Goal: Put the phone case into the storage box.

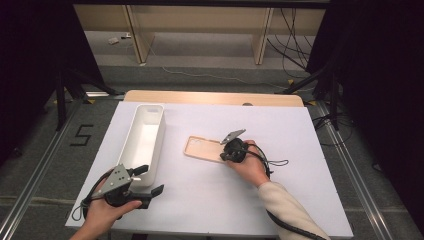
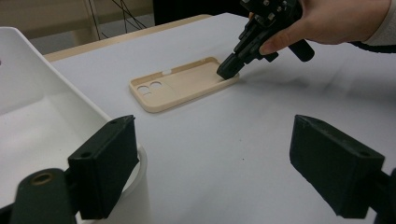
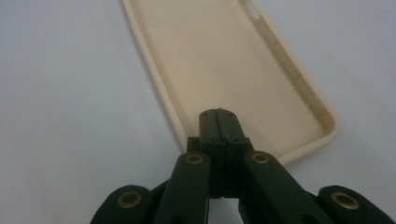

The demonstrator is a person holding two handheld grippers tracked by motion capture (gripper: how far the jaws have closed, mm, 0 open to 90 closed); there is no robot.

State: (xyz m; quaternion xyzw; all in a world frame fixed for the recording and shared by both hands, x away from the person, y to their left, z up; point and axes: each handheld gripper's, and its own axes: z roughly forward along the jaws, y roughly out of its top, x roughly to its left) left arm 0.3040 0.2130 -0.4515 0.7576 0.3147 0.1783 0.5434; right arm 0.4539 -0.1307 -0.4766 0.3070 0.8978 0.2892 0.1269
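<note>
A beige phone case (image 1: 202, 148) lies hollow side up on the white table top, its camera holes at the far-left end (image 2: 149, 88). My right gripper (image 1: 223, 156) is shut, jaws pressed flat together, and its tip rests on the case's near end just inside the rim (image 3: 218, 114). The rim there is hidden under the jaws, so I cannot tell whether any of it is pinched. My left gripper (image 1: 152, 179) stands open at the near end of a long white bin (image 1: 142, 140). One jaw hangs over the bin's rim (image 2: 105, 163); nothing is between the jaws.
The bin (image 2: 37, 126) holds nothing and runs lengthwise down the table's left side. A thin black cable (image 1: 277, 162) trails from the right gripper over the table. Bare white surface (image 1: 280, 195) lies right of the hand. Stand legs and cables are on the floor beyond.
</note>
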